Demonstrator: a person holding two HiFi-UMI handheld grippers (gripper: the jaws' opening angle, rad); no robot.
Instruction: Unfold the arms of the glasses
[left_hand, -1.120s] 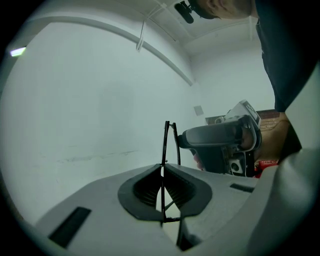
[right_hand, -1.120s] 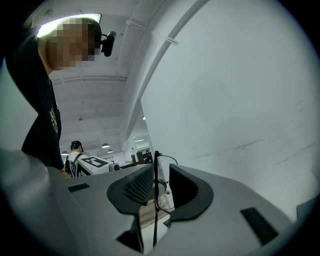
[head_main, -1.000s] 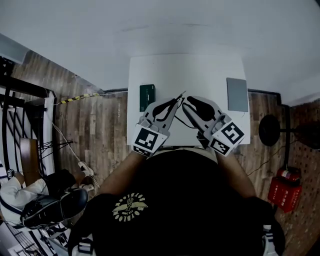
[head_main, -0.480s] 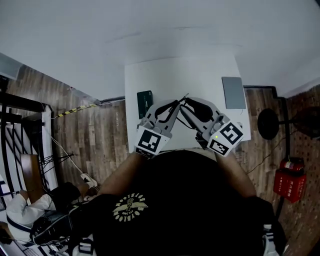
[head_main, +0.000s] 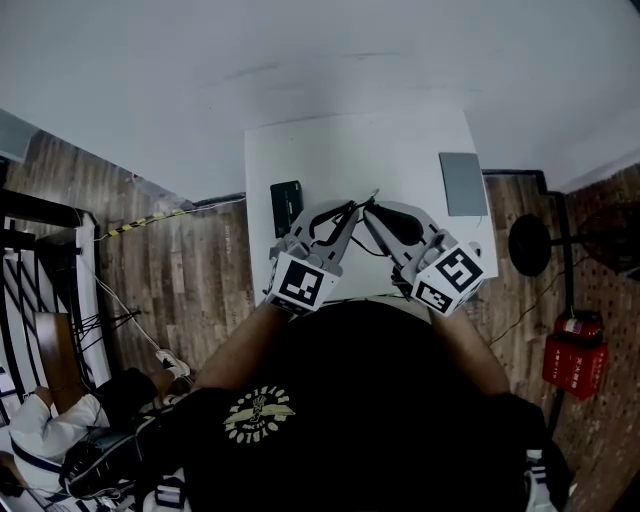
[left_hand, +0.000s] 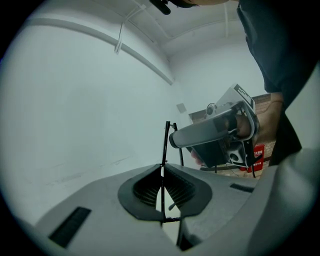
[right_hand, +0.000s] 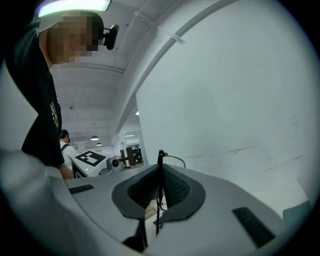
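The glasses (head_main: 361, 204), thin and black-framed, hang in the air over the white table (head_main: 400, 145), between my two grippers. My left gripper (head_main: 349, 208) is shut on a thin black part of the frame (left_hand: 165, 142), which stands upright out of its pads. My right gripper (head_main: 373, 209) faces it from the right. Its jaws are closing, and its pads meet round a slim black arm of the glasses (right_hand: 160, 158). A thin curved wire of the frame (right_hand: 175, 158) shows past the right pads. In the left gripper view the right gripper (left_hand: 212, 131) sits just behind the frame.
A dark green case (head_main: 287, 205) lies at the table's left edge and a grey flat pad (head_main: 463, 183) at its right edge. On the wooden floor to the right are a round black stand base (head_main: 529, 245) and a red box (head_main: 569, 360).
Both grippers stay almost where they were over the table's near edge, with the glasses between them. The right gripper's fingers look drawn closer together. The head view has drifted slightly.
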